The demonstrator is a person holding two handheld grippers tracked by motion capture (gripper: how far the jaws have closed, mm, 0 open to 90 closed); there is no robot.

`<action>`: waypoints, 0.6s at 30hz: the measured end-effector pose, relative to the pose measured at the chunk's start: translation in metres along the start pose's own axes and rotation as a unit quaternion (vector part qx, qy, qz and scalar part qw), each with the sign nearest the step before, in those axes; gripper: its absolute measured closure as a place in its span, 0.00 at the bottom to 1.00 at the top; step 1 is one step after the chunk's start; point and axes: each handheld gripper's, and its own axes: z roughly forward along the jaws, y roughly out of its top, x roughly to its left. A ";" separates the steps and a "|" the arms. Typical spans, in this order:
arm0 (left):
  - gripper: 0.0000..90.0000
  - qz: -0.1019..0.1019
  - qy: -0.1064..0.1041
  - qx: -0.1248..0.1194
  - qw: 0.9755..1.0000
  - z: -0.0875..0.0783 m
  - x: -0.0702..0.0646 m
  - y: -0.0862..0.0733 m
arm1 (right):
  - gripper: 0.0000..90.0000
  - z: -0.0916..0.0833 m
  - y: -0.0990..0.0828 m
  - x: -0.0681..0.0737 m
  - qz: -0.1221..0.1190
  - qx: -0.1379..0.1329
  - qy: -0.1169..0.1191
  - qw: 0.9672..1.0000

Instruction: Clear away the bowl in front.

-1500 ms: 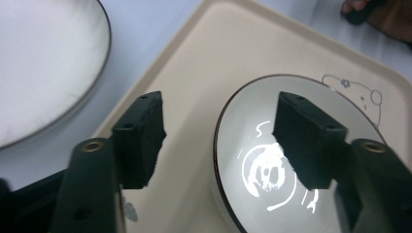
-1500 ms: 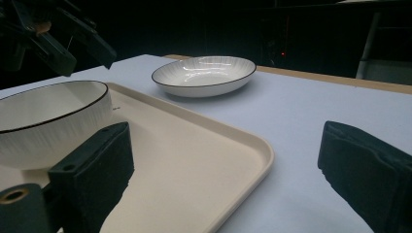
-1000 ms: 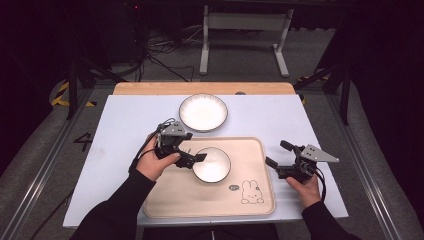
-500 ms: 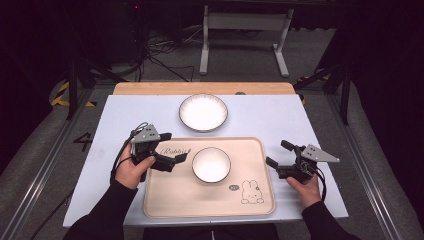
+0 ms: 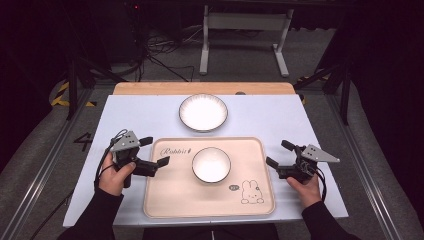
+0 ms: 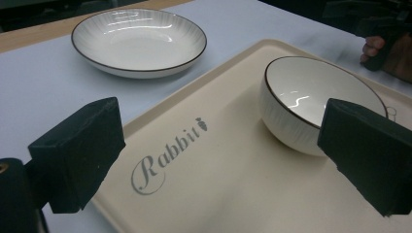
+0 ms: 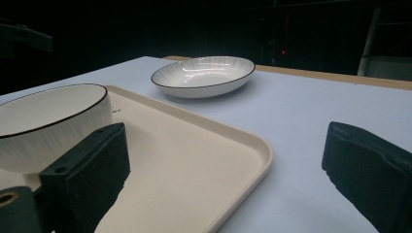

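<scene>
Progress of the tray-loading work, seen from above and along each pair of jaws. The small white bowl (image 5: 211, 164) stands upright on the beige tray (image 5: 170, 200), near its middle, so I judge that part done. The wider plate (image 5: 203, 112) lies on the white table (image 5: 300, 120) just beyond the tray's far edge, apart from it and untouched; I take it as what is left, if it too belongs on the tray.

My left gripper (image 5: 155, 152) hovers at the tray's left edge, its jaws spread wide and empty; in the left gripper view the bowl (image 6: 318, 99) sits just beyond the right-hand jaw, not between the two, and the printed word "Rabbit" (image 6: 167, 153) lies in the gap. My right gripper (image 5: 279, 153) hangs over the table just right of the tray, jaws likewise spread with nothing in them; in the right gripper view the tray's rim (image 7: 260, 145) runs between them and the plate (image 7: 203, 75) lies well beyond.

Neither gripper touches any dish. I judge the moment a pause between placements.
</scene>
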 end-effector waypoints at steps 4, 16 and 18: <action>0.04 -0.002 0.009 -0.003 1.000 -0.004 0.002 -0.006 | 0.04 0.000 0.000 0.000 0.000 0.000 0.000 1.000; 0.04 -0.031 0.009 -0.066 0.997 -0.018 0.016 -0.034 | 0.04 0.000 0.000 0.000 0.002 -0.001 0.001 1.000; 0.03 -0.008 0.003 -0.078 0.997 -0.018 0.016 -0.041 | 0.04 0.000 0.000 0.000 0.002 -0.001 0.001 1.000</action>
